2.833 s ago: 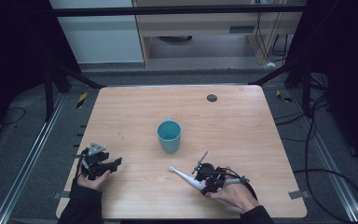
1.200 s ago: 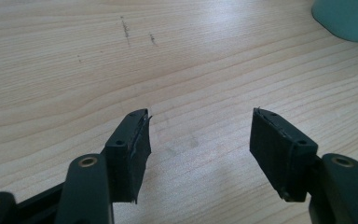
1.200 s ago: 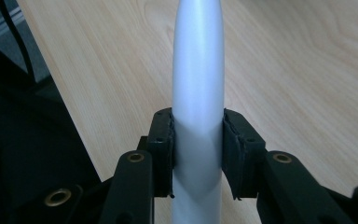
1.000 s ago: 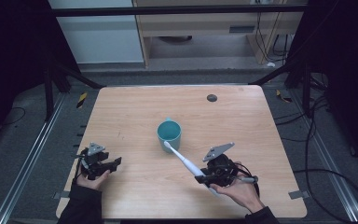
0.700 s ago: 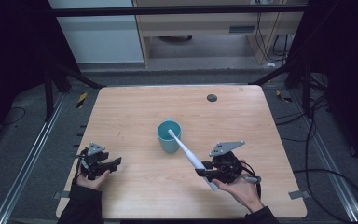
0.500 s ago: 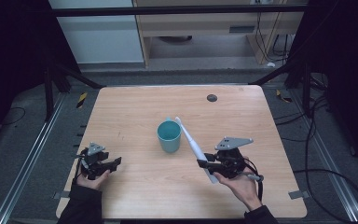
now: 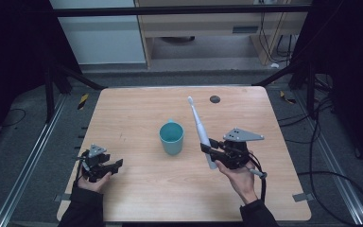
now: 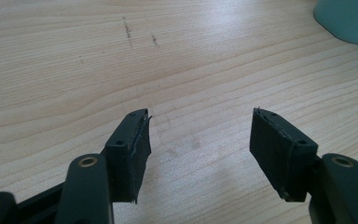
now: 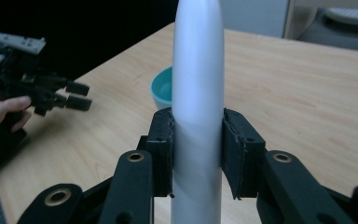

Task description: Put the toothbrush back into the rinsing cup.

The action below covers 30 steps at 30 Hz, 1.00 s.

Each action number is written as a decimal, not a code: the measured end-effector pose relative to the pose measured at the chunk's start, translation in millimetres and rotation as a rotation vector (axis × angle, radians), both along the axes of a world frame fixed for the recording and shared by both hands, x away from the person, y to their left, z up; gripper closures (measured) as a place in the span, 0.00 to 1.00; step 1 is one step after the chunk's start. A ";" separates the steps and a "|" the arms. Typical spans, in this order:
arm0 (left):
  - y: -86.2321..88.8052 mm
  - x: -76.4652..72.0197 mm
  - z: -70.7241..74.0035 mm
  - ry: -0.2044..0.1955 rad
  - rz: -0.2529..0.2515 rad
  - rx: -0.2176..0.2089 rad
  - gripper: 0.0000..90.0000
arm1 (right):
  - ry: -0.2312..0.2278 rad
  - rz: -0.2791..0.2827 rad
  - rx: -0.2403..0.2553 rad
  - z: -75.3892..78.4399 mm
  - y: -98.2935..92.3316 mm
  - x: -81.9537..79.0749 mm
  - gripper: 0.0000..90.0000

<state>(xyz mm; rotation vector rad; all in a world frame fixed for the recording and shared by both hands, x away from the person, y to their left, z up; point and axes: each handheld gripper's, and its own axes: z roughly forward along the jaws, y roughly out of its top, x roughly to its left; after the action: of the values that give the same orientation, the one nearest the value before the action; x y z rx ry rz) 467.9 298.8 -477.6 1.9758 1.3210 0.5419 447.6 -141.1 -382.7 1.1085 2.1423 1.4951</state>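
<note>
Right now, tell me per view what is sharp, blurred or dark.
High view: table evenly lit, surroundings dark; teal cup sharp. Left gripper view: wood grain crisp, the cup's base soft at the top right corner. Right gripper view: white electric toothbrush bright and slightly soft, background blurred, far left dark.

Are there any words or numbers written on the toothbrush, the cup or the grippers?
No readable text anywhere.
Toothbrush: plain white, no writing shows.
Cup: plain teal, no label.
Right gripper and left gripper: black, no marks to read.
Table: only a few small dark scuffs, not letters.
</note>
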 end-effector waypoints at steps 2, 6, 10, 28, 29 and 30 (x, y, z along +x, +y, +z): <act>0.2 -0.2 0.2 -0.001 0.004 -0.003 0.42 | -0.014 -0.017 0.010 1.5 2.8 3.0 0.74; 0.4 -0.4 0.4 -0.002 0.006 -0.006 0.42 | -0.036 -0.049 0.014 2.8 8.1 9.4 0.74; 1.0 -0.5 0.7 -0.006 0.010 -0.009 0.42 | -0.058 -0.073 0.037 5.1 15.2 16.7 0.74; 2.5 -1.1 1.4 -0.011 0.014 -0.016 0.42 | -0.136 -0.160 0.120 12.0 51.3 52.9 0.74; 2.6 -1.2 1.4 -0.011 0.014 -0.017 0.42 | -0.137 -0.167 0.127 11.5 53.5 55.4 0.74; 2.7 -1.1 1.4 -0.011 0.014 -0.017 0.42 | -0.140 -0.171 0.129 11.1 54.9 56.9 0.74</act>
<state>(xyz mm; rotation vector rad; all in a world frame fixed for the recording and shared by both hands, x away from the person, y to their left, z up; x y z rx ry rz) 466.8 301.6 -476.2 1.9483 1.3301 0.5457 504.6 -86.2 -371.6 1.1610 1.8326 1.5984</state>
